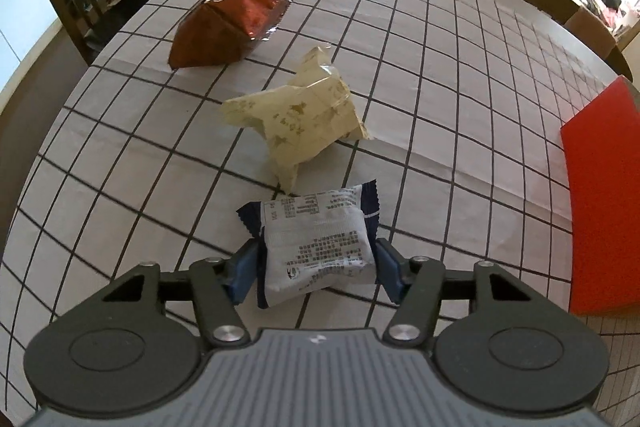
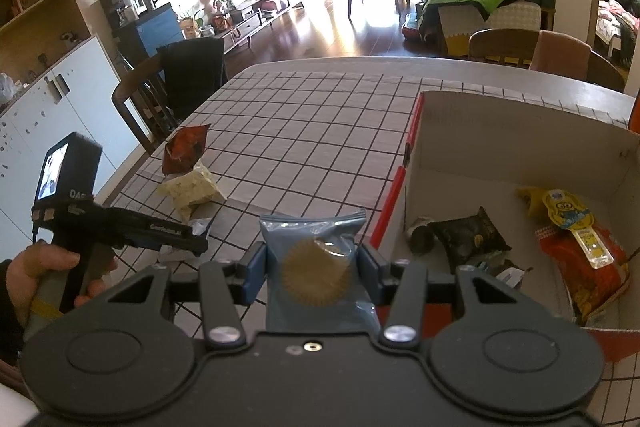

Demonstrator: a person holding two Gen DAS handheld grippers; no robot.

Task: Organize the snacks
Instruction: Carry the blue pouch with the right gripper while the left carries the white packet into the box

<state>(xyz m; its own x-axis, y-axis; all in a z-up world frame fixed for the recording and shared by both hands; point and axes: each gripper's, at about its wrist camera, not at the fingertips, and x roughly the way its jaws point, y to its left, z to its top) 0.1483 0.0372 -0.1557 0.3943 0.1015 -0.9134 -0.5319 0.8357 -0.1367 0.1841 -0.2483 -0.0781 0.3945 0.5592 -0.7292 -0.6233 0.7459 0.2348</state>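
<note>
My left gripper [image 1: 316,261] is shut on a white and navy snack packet [image 1: 318,247], low over the checked tablecloth. Beyond it lie a crumpled cream wrapper [image 1: 296,115] and a red-brown chip bag [image 1: 236,19]. My right gripper [image 2: 312,267] is shut on a blue snack packet with a gold seal [image 2: 314,267], held above the table just left of the red-sided box [image 2: 520,155]. The box holds a black packet [image 2: 468,235], a red and yellow bag [image 2: 588,263] and a yellow packet [image 2: 560,207]. The left gripper also shows in the right wrist view [image 2: 196,239].
The red box wall [image 1: 604,195] stands at the right in the left wrist view. Wooden chairs [image 2: 148,103] surround the table, one draped in dark cloth. The table's far edge [image 2: 360,61] is rounded. A sofa with clothes sits behind.
</note>
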